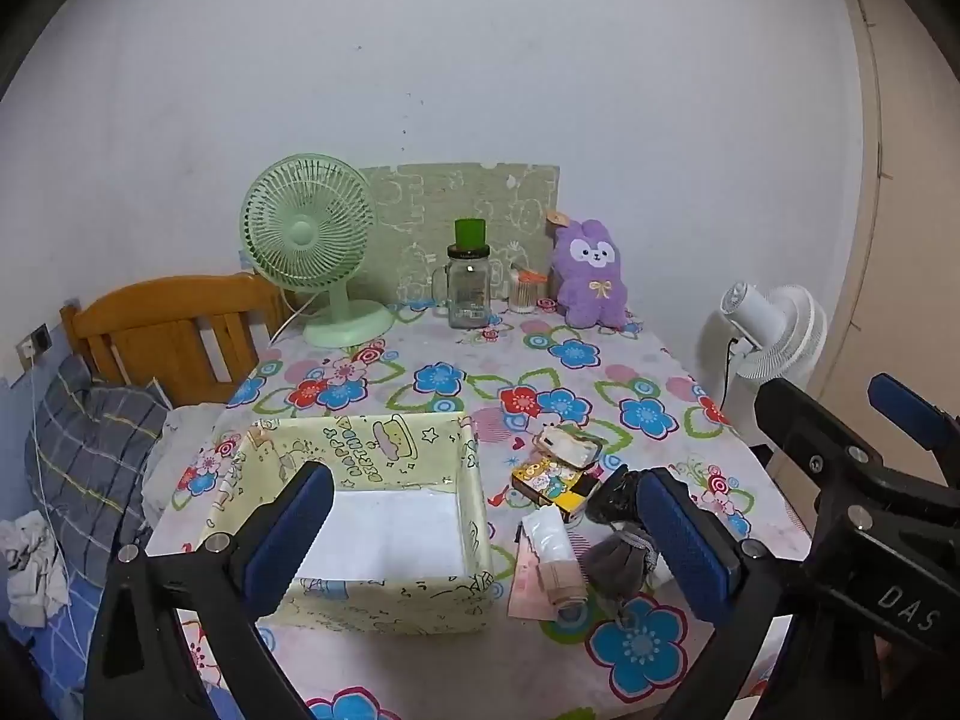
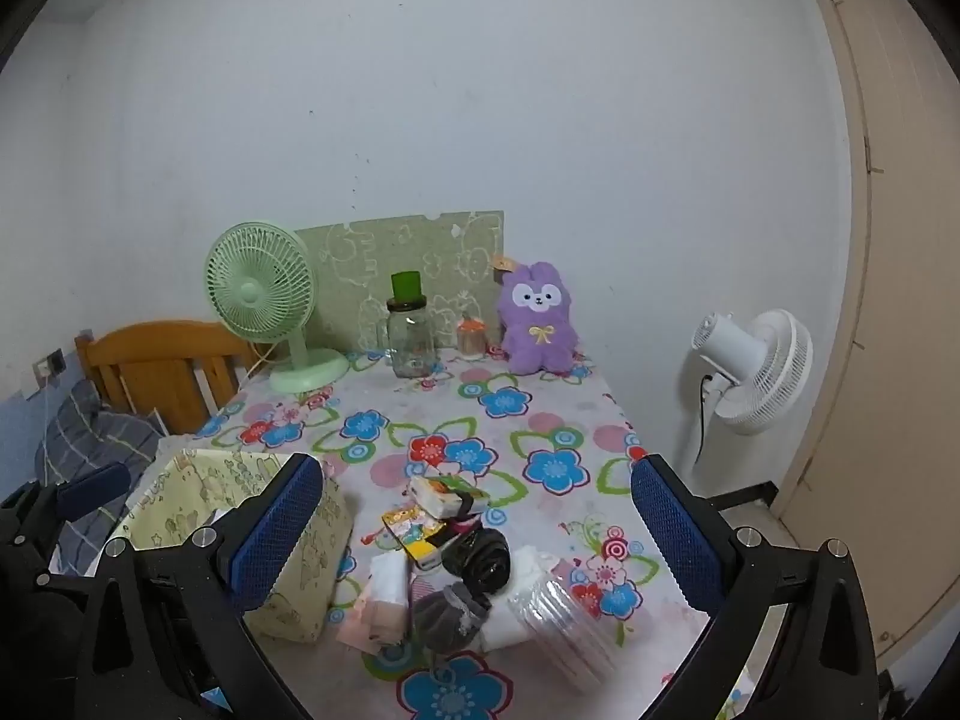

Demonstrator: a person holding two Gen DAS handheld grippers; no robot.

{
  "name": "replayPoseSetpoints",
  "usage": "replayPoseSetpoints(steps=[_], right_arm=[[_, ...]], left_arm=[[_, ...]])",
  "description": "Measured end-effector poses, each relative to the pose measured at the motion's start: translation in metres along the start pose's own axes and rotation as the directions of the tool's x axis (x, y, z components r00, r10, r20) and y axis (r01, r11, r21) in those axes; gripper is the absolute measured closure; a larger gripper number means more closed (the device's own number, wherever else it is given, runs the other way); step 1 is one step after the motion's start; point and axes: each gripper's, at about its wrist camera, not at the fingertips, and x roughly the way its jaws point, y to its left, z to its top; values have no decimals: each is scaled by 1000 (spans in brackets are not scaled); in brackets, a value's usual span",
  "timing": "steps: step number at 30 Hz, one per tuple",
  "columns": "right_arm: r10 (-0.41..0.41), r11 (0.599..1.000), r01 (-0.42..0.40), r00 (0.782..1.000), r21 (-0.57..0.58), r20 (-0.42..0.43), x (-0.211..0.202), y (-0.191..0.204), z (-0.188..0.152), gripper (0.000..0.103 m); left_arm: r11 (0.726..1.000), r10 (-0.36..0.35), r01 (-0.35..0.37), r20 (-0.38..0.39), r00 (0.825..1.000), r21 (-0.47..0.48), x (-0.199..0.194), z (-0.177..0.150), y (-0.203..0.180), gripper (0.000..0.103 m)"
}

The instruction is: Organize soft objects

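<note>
Showing clear packet point(image 2: 561, 624) only rightward view.

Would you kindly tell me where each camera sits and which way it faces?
Left wrist: on the left tool, angled down over the empty storage box; own open blue fingers show, with the right tool at the right edge.
Right wrist: on the right tool, angled down at the pile of soft items; own open fingers show.
Shared: box, pile, green fan, purple plush.

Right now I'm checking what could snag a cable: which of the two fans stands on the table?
The green fan, on the table's back left corner beside the glass jar. The white fan stands off the table's right edge.
</note>
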Motion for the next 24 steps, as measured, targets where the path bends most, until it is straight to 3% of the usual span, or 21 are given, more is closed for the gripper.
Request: replayPoseSetpoints(steps=[5,15,24], right_arm=[[-20,1000,20,999,-11,33,-7,5,-8,0],[-1,999,2,999,46,-32,-4,-5,-2,0],[-22,999,23,999,29,-26,-6,-3,-1,0]], left_arm=[[1000,-4,4,18,1000,30,-3,0,-3,1],[1000,-2,1,29,1000,27,-7,-2,-5,0],[999,1,-2,30,1000,33,-7,-3,-6,0]])
